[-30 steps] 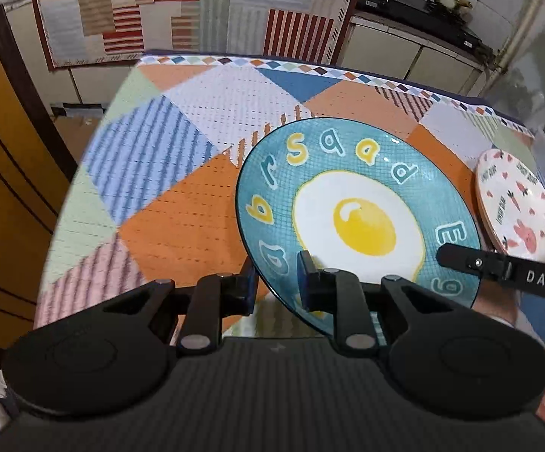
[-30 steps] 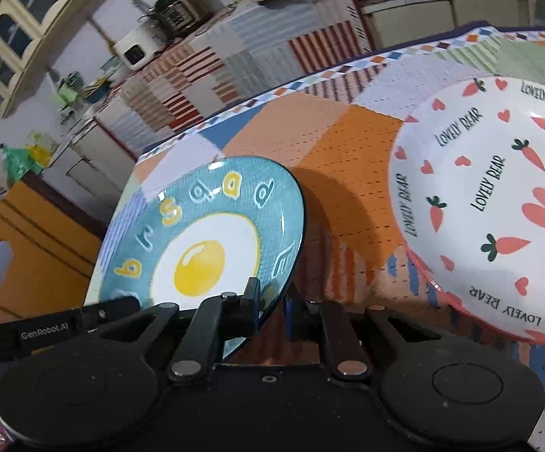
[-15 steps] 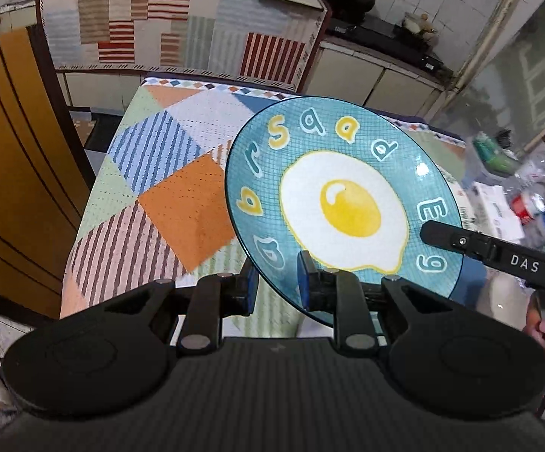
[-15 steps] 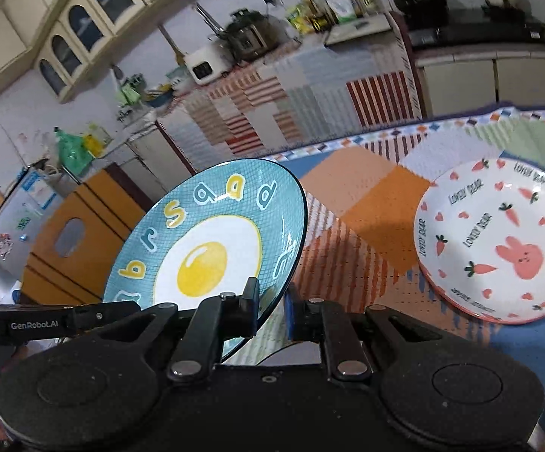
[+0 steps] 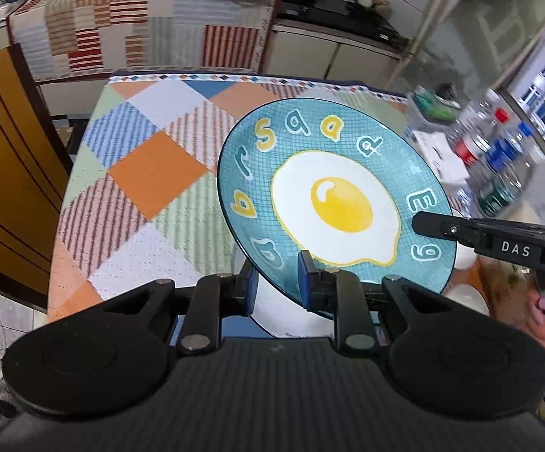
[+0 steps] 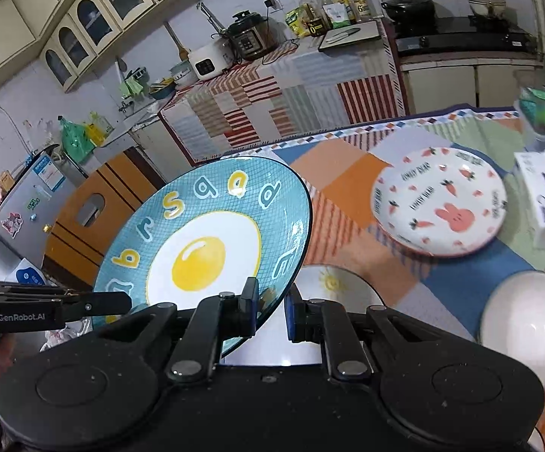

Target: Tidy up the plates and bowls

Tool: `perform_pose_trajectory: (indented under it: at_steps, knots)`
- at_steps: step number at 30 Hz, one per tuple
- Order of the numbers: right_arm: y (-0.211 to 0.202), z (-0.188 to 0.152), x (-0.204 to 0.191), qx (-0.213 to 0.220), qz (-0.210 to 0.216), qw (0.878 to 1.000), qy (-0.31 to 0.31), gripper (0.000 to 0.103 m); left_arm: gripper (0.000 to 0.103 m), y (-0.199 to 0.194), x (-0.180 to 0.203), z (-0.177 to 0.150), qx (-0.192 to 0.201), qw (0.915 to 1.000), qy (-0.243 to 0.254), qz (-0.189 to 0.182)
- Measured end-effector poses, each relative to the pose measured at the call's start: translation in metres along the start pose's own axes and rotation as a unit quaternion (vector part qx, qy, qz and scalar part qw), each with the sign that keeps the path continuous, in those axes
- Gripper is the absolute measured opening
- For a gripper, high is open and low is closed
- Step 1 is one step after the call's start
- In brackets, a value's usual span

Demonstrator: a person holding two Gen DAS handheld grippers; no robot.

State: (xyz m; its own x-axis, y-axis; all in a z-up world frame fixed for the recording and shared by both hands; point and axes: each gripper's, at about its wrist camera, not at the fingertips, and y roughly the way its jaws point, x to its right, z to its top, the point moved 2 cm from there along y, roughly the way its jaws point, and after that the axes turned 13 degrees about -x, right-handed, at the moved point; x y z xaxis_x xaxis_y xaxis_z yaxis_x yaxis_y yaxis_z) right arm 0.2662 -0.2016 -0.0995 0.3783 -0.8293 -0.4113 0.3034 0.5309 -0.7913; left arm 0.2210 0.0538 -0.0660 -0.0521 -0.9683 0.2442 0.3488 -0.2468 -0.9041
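Right wrist view: above the patchwork table (image 6: pixel 351 173), both grippers clamp the tilted egg plate (image 6: pixel 204 248), left gripper (image 5: pixel 274 282) and right gripper (image 6: pixel 268 310) on opposite rims. Beyond sit a bunny plate (image 6: pixel 440 201) and, seemingly, a white bowl (image 6: pixel 528 312).

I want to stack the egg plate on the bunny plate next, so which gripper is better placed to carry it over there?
Probably the right gripper. Both it and the left gripper clamp the egg plate by its rim, but the bunny plate lies on the right gripper's side, in plain sight of the right wrist camera; the left wrist view does not show it.
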Motion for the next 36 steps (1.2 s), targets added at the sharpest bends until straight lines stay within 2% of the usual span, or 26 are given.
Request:
perform_pose_trajectory:
  at_steps: [9, 20, 29, 36]
  knots:
    - [-0.011, -0.034, 0.019, -0.008, -0.006, 1.0, 0.013, 0.019, 0.02, 0.016, 0.025, -0.025, -0.021, 0.9996, 0.017, -0.008]
    - [0.019, -0.062, 0.052, -0.037, -0.011, 0.999, 0.031, 0.019, 0.02, 0.074, 0.021, -0.038, -0.068, 0.9974, 0.015, -0.019]
    - [0.062, -0.06, 0.075, -0.082, -0.02, 0.995, 0.047, 0.019, 0.021, 0.122, 0.01, -0.035, -0.098, 0.9951, 0.003, -0.013]
    - [0.08, -0.053, 0.076, -0.101, -0.037, 0.994, 0.028, 0.019, 0.023, 0.145, -0.001, -0.03, -0.121, 0.9923, -0.022, -0.014]
